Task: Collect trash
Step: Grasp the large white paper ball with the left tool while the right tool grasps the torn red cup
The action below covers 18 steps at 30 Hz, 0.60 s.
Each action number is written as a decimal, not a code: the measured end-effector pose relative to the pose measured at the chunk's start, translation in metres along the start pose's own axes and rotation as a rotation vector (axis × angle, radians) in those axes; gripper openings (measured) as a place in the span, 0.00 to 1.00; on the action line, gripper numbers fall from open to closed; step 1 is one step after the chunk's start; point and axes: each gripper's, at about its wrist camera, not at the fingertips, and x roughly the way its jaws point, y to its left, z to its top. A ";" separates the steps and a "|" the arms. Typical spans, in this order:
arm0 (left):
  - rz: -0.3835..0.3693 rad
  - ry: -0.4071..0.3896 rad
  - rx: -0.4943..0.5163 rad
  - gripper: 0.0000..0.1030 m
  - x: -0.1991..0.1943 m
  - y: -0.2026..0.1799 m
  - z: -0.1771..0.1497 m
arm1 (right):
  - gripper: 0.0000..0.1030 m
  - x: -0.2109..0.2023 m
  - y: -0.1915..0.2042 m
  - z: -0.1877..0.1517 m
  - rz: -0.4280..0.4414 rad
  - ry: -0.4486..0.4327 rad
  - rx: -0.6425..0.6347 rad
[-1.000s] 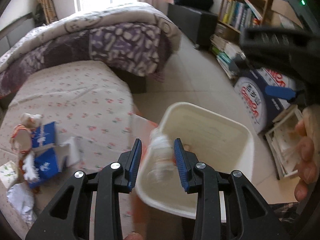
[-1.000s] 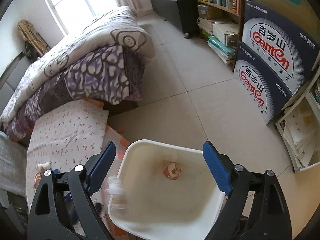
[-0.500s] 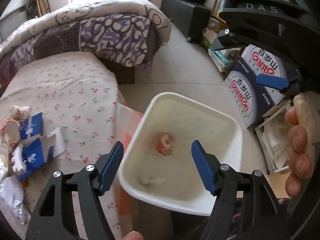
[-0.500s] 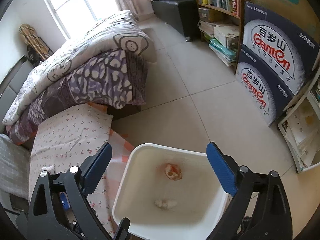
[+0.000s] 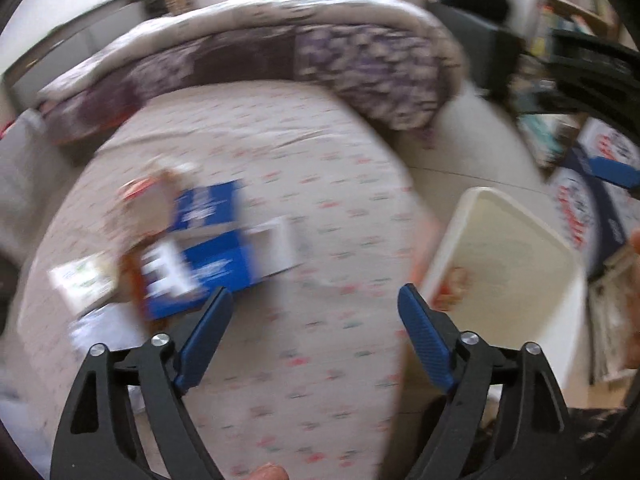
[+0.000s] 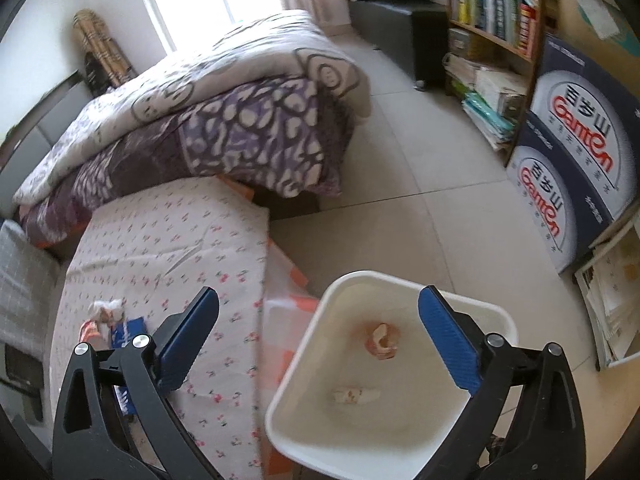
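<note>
left wrist view, blurred: the left tool (image 5: 312, 304) hangs over the flowered sheet of the bed (image 5: 320, 184); its jaws are opening, wide apart, with nothing between them; beyond its left finger lies a heap of trash (image 5: 188, 248), blue-and-white packaging with paler scraps beside it, resting on the sheet; the white bin (image 5: 560, 264) stands off the bed's edge at the right of the view, and a reddish scrap shows inside it near the right finger; a fingertip of the person shows at the bottom edge.

right wrist view, sharp: the right tool (image 6: 318, 304) is held above the bed's edge and the bin (image 6: 296, 364); its jaws are opening, spread wide, gripping nothing; two pieces of rubbish lie on the bin's floor, a curled orange-and-white scrap (image 6: 382, 340) and a small white wrapper (image 6: 354, 396), apart from each other; the heap of trash (image 6: 112, 320) sits on the sheet behind the left finger; a folded purple-and-white quilt (image 6: 224, 120) covers the far end of the bed; stacked cartons (image 6: 576, 152) and a bookshelf (image 6: 492, 12) stand along the tiled floor at the right.
</note>
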 end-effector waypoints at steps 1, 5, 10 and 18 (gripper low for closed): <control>0.027 0.009 -0.021 0.82 0.001 0.009 -0.002 | 0.93 0.001 0.007 -0.001 0.007 0.004 -0.011; 0.149 0.047 -0.127 0.82 0.007 0.055 -0.012 | 0.93 0.004 0.032 -0.007 0.037 0.024 -0.041; 0.255 0.060 -0.230 0.82 0.006 0.104 -0.027 | 0.93 0.009 0.068 -0.017 0.066 0.044 -0.100; 0.214 0.170 -0.334 0.83 0.031 0.153 -0.043 | 0.93 0.014 0.117 -0.034 0.094 0.056 -0.175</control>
